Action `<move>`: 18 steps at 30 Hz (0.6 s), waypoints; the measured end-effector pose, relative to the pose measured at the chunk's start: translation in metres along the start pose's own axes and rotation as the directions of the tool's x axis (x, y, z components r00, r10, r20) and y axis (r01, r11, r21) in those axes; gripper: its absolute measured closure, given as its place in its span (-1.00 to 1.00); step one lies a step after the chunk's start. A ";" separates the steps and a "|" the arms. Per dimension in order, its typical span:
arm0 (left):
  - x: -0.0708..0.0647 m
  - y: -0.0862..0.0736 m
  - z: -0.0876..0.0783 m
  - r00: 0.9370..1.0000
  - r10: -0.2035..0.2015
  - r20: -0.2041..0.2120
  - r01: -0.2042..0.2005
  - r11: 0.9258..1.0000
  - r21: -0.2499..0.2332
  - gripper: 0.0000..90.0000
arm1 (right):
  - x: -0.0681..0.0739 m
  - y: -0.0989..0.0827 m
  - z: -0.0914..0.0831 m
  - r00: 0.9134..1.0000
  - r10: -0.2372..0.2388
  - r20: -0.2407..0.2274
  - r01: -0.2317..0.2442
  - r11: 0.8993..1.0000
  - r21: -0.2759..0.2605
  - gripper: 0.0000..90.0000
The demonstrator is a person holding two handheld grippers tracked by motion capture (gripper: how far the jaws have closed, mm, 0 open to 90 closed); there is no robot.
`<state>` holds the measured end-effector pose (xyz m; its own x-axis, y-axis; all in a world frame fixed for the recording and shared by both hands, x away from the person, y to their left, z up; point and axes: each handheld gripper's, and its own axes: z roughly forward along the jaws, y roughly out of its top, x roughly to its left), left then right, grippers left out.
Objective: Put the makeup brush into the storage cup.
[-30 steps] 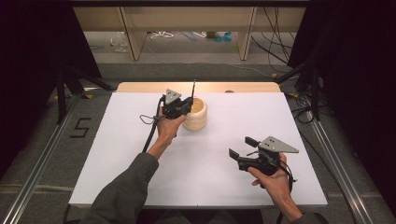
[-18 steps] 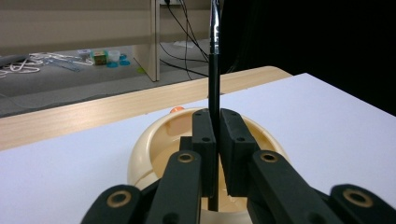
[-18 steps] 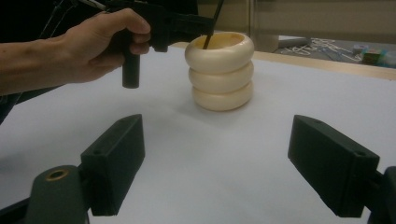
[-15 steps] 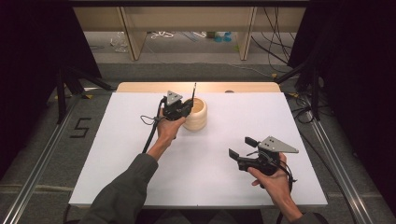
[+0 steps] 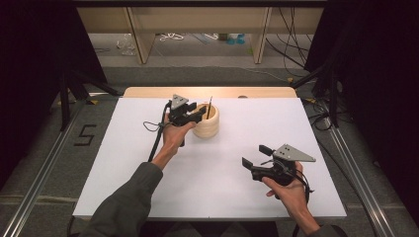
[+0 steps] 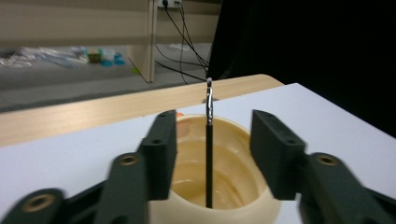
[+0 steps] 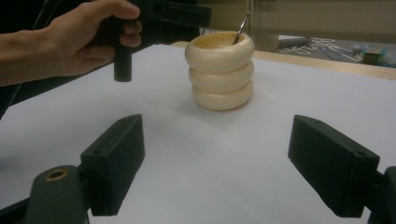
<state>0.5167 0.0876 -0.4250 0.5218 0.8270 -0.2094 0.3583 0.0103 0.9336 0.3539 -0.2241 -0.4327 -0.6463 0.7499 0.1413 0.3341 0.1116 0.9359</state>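
Note:
A cream ribbed cup (image 5: 208,122) made of three stacked rings stands on the white table (image 5: 296,128) toward the back middle. A thin black stick with a silvery tip (image 6: 208,140) stands inside the cup, leaning up past its rim (image 5: 210,107). My left gripper (image 5: 201,115) hovers over the cup's left rim, open, its jaws either side of the stick without touching it (image 6: 210,154). My right gripper (image 5: 253,157) is held low near the front right, open and empty, facing the cup (image 7: 219,70).
A wooden strip (image 5: 148,92) runs along the table's far edge. Shelving legs (image 5: 140,39) and cables (image 5: 291,29) lie on the floor beyond. Black stands (image 5: 69,84) flank the table on both sides.
The left gripper has shifted slightly over the cup; the stick stays in the cup. The right gripper has barely moved.

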 end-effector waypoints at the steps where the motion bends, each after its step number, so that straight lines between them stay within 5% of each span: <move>1: 0.000 0.000 -0.001 1.000 -0.009 0.001 0.009 1.000 0.007 -0.04 | 0.000 0.000 0.000 1.000 0.006 -0.001 -0.006 1.000 0.003 -0.57; 18: -0.009 0.002 -0.020 0.998 0.010 0.066 -0.012 1.000 0.027 -0.43 | -0.001 0.000 0.000 1.000 0.000 0.004 0.000 1.000 0.000 -0.58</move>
<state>0.4980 0.0914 -0.4153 0.5751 0.7882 -0.2188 0.3733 -0.0148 0.9276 0.3544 -0.2247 -0.4333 -0.6439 0.7522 0.1399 0.3338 0.1117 0.9360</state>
